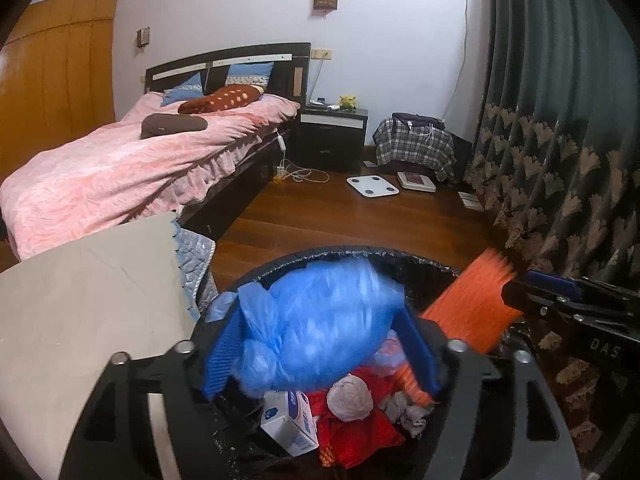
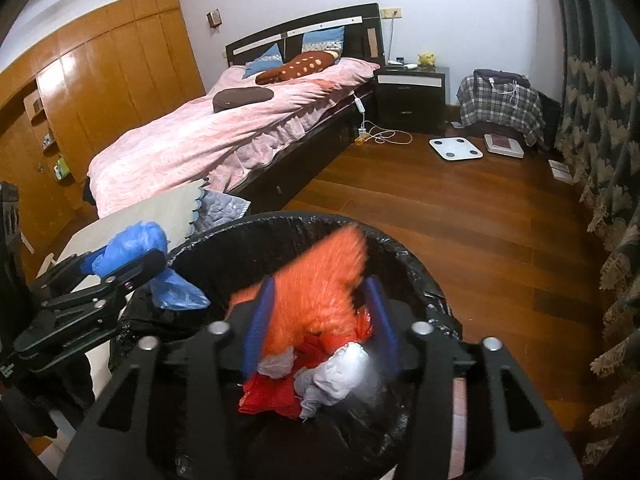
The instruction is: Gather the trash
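Observation:
A round bin lined with a black bag [image 1: 344, 254] [image 2: 404, 258] stands on the wood floor below both grippers. It holds red cloth [image 1: 360, 428], crumpled tissue [image 1: 350, 398] and a small white box [image 1: 290, 420]. My left gripper [image 1: 320, 344] is shut on a blue plastic bag [image 1: 320, 320] and holds it over the bin; the bag also shows in the right wrist view [image 2: 136, 248]. My right gripper [image 2: 320, 320] is shut on an orange plastic bag [image 2: 320, 288], blurred, over the bin; it also shows in the left wrist view [image 1: 476, 296].
A bed with a pink cover [image 1: 120, 168] stands to the left, a beige cloth-covered surface [image 1: 80, 300] right beside the bin. A dark nightstand [image 1: 332, 136], a white scale [image 1: 372, 186] and a plaid-covered seat [image 1: 416, 144] are at the far wall. Patterned curtains [image 1: 560, 160] hang on the right.

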The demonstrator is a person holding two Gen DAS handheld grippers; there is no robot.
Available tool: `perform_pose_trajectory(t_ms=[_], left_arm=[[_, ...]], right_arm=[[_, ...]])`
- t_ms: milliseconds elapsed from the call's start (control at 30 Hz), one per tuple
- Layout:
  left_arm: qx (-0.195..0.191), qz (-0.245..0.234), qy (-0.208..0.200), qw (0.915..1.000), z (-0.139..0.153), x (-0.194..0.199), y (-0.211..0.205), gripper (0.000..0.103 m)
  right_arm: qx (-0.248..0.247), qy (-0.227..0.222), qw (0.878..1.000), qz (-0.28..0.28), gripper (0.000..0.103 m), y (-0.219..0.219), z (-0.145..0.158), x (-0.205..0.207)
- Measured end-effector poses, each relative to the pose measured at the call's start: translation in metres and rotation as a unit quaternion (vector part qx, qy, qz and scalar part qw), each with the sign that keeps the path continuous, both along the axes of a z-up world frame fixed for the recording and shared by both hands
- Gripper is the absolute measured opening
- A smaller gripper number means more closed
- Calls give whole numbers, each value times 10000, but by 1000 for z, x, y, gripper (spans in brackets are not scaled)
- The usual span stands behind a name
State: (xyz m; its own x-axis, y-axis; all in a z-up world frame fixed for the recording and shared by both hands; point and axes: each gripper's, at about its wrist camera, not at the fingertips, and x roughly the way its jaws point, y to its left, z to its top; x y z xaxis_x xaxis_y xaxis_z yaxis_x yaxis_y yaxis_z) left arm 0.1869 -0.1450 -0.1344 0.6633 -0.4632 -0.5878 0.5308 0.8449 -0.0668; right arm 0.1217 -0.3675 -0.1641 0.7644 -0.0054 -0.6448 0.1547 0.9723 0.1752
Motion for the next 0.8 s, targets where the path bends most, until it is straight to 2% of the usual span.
perform_pose_trajectory(t_ms=[33,200,367,600,800], left_arm=[[-21,-1,7,10000,1,0,1,78],[-148,30,26,9999,7,1,7,85],[-202,117,-139,9996,21,-3,15,88],[-354,307,-476,9978,54,-17,37,97],[-354,526,-657,9958,77,-32,60,97]], right_arm=[[3,-8,10000,-22,58,0,0,-1],[-57,-59,9998,-159,67,-3,4,-9],[-136,-199,9993,-279,89,-4,14,-21],[-155,-445,9988,-147,96,5,39,-38],[-109,-598,9981,33,97,21,60,-50]])
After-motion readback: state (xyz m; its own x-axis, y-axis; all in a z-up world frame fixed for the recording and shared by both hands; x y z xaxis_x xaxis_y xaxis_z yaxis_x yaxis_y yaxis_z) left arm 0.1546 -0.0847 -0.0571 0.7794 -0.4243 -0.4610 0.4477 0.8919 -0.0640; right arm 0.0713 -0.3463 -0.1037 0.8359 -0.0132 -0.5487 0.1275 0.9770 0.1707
